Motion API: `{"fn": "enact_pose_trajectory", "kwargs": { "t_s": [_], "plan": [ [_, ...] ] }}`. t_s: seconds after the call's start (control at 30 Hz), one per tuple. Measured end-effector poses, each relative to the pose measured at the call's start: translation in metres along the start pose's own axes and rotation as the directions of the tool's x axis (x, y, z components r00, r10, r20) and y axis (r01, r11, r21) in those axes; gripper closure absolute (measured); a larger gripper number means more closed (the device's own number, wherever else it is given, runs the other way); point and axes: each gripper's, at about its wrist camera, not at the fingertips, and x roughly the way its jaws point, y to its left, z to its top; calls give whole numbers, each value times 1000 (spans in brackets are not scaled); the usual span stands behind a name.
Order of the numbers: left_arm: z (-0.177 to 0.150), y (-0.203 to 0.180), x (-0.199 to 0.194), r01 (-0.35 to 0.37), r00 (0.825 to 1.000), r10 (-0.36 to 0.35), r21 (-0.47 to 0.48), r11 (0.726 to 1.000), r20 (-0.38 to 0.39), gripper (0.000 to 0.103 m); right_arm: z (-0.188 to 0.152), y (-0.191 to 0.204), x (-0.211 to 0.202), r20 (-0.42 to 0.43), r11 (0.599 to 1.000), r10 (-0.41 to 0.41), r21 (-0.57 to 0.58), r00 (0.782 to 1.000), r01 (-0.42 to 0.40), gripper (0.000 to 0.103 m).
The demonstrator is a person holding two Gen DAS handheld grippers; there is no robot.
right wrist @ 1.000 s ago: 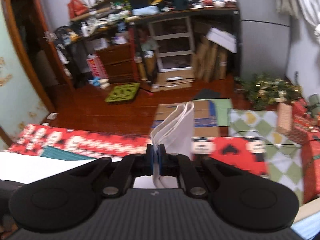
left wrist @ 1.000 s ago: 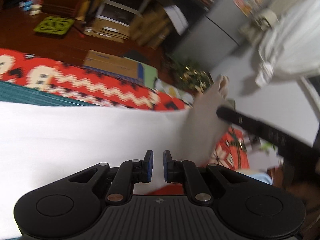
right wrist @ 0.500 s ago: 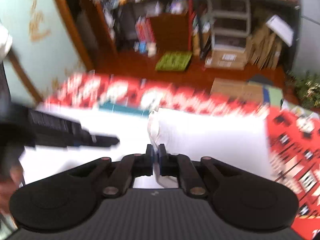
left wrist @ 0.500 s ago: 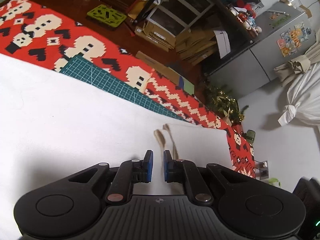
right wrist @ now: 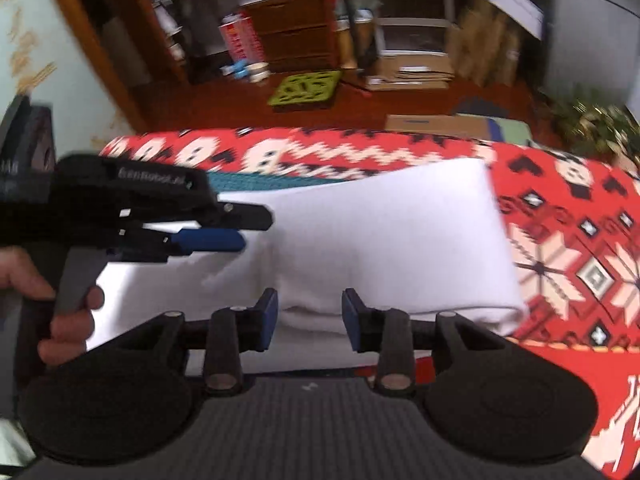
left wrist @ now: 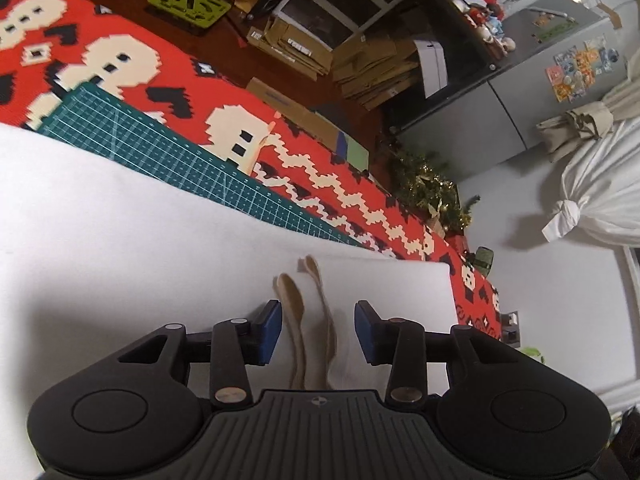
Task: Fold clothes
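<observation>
Step in hand: release after a fold. The white garment (right wrist: 384, 240) lies doubled on the red patterned blanket (right wrist: 568, 248), near its right part, w/ a green cutting mat (left wrist: 168, 160) just beyond it.

The left gripper (left wrist: 318, 330) is opening; two raised cloth edges stand between its blue pads (left wrist: 269, 332), but the pads do not press them. The right gripper (right wrist: 309, 320) is opening too, the folded edge between the jaws, not pinched. So both are released.

Next move probably calls for backing both grippers off w/o dragging the cloth, then taking new edges for the next fold.
</observation>
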Motion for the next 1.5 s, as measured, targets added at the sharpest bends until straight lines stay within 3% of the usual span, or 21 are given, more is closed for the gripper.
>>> {"fn": "enact_pose_trajectory", "kwargs": {
  "t_s": [0.07,0.1,0.17,0.33,0.47,0.53,0.57,0.67,0.8,0.97,1.07,1.17,1.27,1.37,1.5],
  "plan": [
    [2,0,5,2,1000,-2,-13,1000,3,69,3,-9,-4,7,999,-14,32,1000,14,64],
    [3,-3,2,12,1000,-12,1,1000,19,95,5,-12,-3,8,999,-18,34,1000,18,64],
    [5,-9,-3,33,998,-34,28,999,52,98,8,-18,-2,11,999,-26,37,1000,26,64],
    [18,-19,-10,34,993,-46,111,993,104,98,19,-25,-7,30,999,-8,32,1000,7,64],
    [24,5,5,-18,1000,17,25,1000,15,96,26,-24,3,23,999,45,-2,999,-45,66],
    [24,13,2,-23,1000,23,6,1000,7,92,28,-16,10,13,997,73,-42,997,-72,88],
    [23,15,-1,-26,1000,26,0,1000,10,91,29,-10,14,10,994,87,-64,996,-87,91],
    [19,22,-9,-38,999,38,-15,999,6,89,29,7,29,-5,986,142,-91,990,-142,91],
    [13,25,-23,-29,999,29,3,1000,-13,89,13,27,49,-72,984,135,-105,988,-142,92],
    [4,24,-32,14,999,-13,15,1000,-35,89,-9,37,36,-136,974,176,-123,975,-192,95],
    [-2,22,-25,31,997,-30,13,999,-77,89,-3,32,19,-92,980,157,-105,983,-166,95],
    [-10,14,-14,-11,992,21,80,997,-127,90,9,21,11,-55,991,108,-74,993,-112,94],
    [-21,9,-12,-29,988,50,141,990,-148,99,15,5,7,-39,997,66,-27,997,-67,94],
    [-29,10,-16,-15,991,33,136,991,-132,100,15,-7,1,-40,999,34,-17,999,-35,92],
    [-24,15,-23,15,994,-11,43,999,-105,100,15,-25,-4,-45,1000,8,24,999,-7,91]
  ]
}}
